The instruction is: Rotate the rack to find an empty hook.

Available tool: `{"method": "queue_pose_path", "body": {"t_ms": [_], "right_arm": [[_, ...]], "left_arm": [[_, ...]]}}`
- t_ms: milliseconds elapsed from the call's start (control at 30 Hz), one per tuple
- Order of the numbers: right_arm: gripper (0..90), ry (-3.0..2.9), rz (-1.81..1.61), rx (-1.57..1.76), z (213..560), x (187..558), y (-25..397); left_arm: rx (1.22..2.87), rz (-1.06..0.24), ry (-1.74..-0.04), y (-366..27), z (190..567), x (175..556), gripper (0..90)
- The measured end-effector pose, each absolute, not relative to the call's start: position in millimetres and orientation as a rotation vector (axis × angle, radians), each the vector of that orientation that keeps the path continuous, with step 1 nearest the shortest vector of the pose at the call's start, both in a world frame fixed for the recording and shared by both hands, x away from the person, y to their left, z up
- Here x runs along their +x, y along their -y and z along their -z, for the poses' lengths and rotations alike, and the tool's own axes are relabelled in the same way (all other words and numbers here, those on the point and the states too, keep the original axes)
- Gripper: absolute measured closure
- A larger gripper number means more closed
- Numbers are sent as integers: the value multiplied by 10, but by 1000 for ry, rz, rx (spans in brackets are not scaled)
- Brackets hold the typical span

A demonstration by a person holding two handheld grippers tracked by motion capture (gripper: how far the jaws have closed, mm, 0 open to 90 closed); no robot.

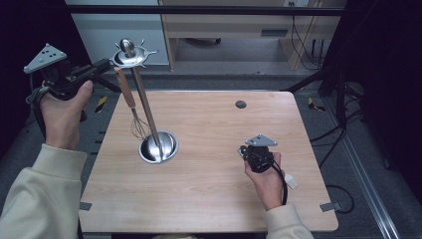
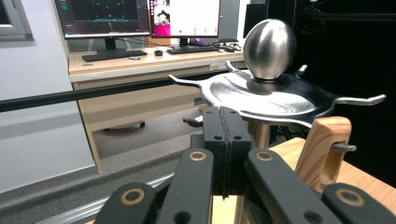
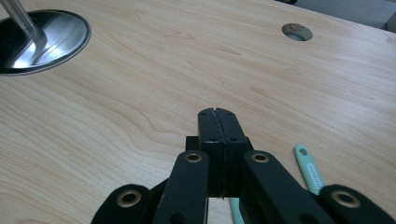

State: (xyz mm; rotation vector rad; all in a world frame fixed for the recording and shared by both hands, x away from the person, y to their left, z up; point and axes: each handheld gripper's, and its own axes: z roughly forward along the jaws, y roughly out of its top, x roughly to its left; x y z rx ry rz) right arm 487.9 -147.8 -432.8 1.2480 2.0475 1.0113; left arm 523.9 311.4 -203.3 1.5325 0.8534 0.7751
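Far left, the left gripper (image 1: 107,63) hovered high beside the top of the tall steel utensil stand (image 1: 147,107), jaws pressed flat together with nothing between them. Just off its tip, the wooden-handled wire whisk (image 1: 125,88) hung from a hook on the stand's top disc, its wires dangling just above the round steel base.

That whisk looked light, and its wire loops springy and slippery. The stiff wooden handle (image 2: 324,140) was probably the place to grip, just under the hook, then lift it up and off. The stand seemed top-heavy with its polished ball knob (image 2: 270,46), so a sideways tug could rock it.

Over to the right, the right gripper (image 1: 249,153) rested low on the pale wood-grain table (image 1: 214,199), jaws likewise closed on nothing. A mint-green plastic handle (image 3: 308,170) lay on the table just beside it.

No writing could be read: the screens in the left gripper view were too blurred, and the mint handle's mark too small.
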Motion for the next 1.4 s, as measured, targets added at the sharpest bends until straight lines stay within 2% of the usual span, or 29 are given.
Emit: {"method": "queue_pose_path", "body": {"t_ms": [733, 1167, 1400], "right_arm": [[900, -2051, -1009, 1238, 4334, 4882, 1489], [900, -2049, -1009, 1246, 4330, 4877, 1490], [900, -2054, -991, 1254, 4334, 4889, 1514]], "left_arm": [[1535, -775, -854, -3142, 2042, 5303, 900], [1536, -774, -848, -3189, 2152, 5168, 900], [1546, -791, -853, -3229, 2337, 5047, 900]]}}
